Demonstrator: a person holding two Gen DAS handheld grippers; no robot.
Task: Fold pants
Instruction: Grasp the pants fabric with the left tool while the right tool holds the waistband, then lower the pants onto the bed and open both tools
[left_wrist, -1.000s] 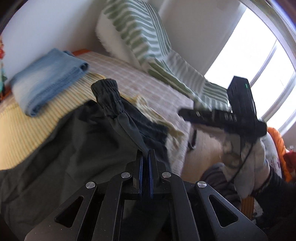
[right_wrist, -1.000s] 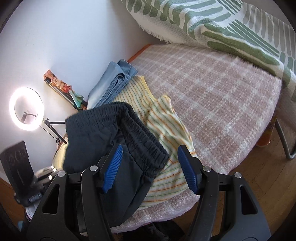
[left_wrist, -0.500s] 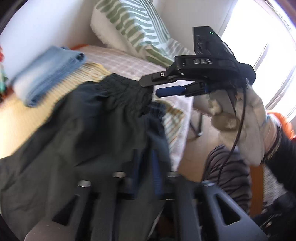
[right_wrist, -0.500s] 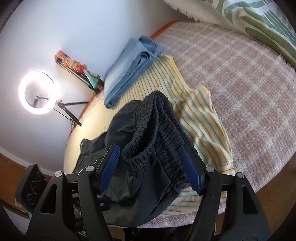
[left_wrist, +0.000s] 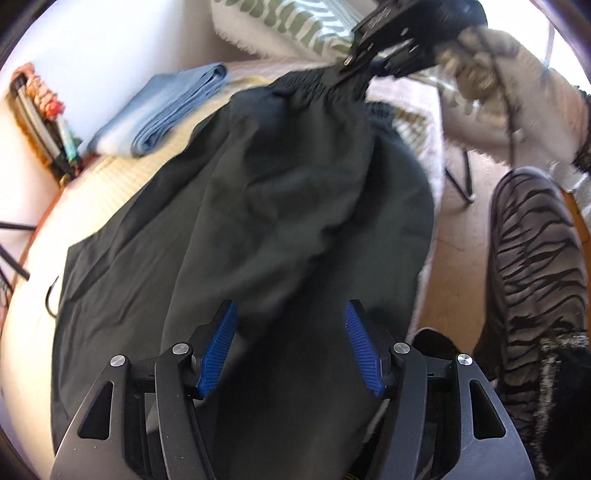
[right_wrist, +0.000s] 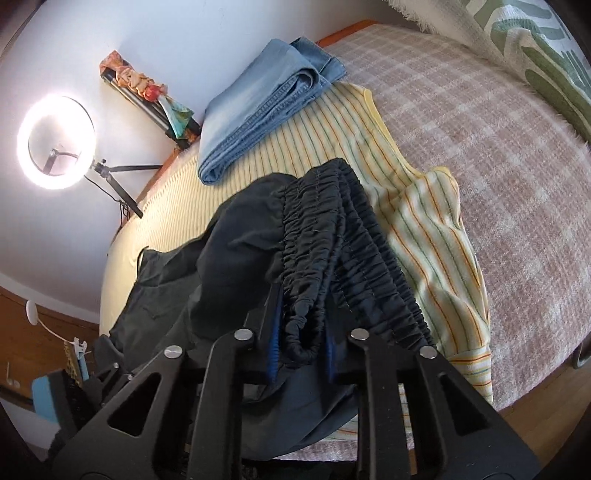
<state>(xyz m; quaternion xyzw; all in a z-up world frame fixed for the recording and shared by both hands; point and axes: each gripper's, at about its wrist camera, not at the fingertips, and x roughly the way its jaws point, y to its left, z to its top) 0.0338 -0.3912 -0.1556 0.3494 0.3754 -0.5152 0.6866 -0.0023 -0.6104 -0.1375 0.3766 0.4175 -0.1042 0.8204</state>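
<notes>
Pants (left_wrist: 280, 206): dark, thin fabric with a gathered elastic waistband (right_wrist: 332, 236). They lie on the bed (right_wrist: 517, 177), over a striped yellow top (right_wrist: 424, 221), with the waist end lifted at the bed's near edge. In the left wrist view the cloth fans down from 12 o'clock towards 6 o'clock, creased and uneven, one flat panel spreading to 8 o'clock.

Right gripper (right_wrist: 301, 343): its jaws have just been closing and now pinch a bunched fold of the waistband; blue pads press the cloth on both sides. In the left wrist view this gripper (left_wrist: 354, 70) holds the waistband at 12 o'clock, gripped by a gloved hand (left_wrist: 491, 85).

Left gripper (left_wrist: 290, 347): its jaws have just been opening and stand spread. Pants fabric shows between the pads; contact with either pad cannot be told.

Folded jeans (right_wrist: 258, 107) rest at 11 o'clock on the yellow top, apart from the pants. A patterned blanket (right_wrist: 535, 44) lies at 1 o'clock. No containers are in view.
</notes>
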